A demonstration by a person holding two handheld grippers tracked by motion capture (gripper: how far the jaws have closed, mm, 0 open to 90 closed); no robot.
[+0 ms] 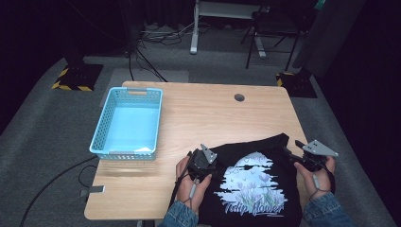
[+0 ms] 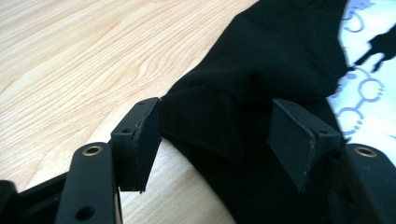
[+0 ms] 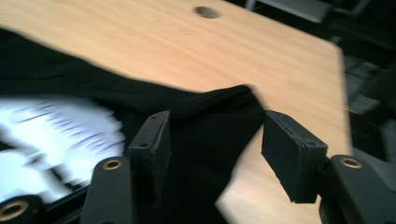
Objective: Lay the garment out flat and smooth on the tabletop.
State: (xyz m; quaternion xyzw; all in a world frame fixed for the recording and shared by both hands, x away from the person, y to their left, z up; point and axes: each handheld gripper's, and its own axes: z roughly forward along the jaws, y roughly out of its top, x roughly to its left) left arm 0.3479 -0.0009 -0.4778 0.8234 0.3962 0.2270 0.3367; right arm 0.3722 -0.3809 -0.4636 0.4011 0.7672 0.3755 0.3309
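The table [image 1: 203,113] is surfaced in pale wood grain with a smooth, faintly satin finish. The T-shirt [image 1: 255,153] is made of matt black cloth, soft and creased, printed with a smooth white and lilac design. The basket [image 1: 101,127] is moulded from light blue perforated plastic.

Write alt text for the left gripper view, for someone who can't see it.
Two open black jaws of the left gripper straddle a bunched edge of a black T-shirt lying on a light wooden table. A pale printed design shows at the shirt's right.
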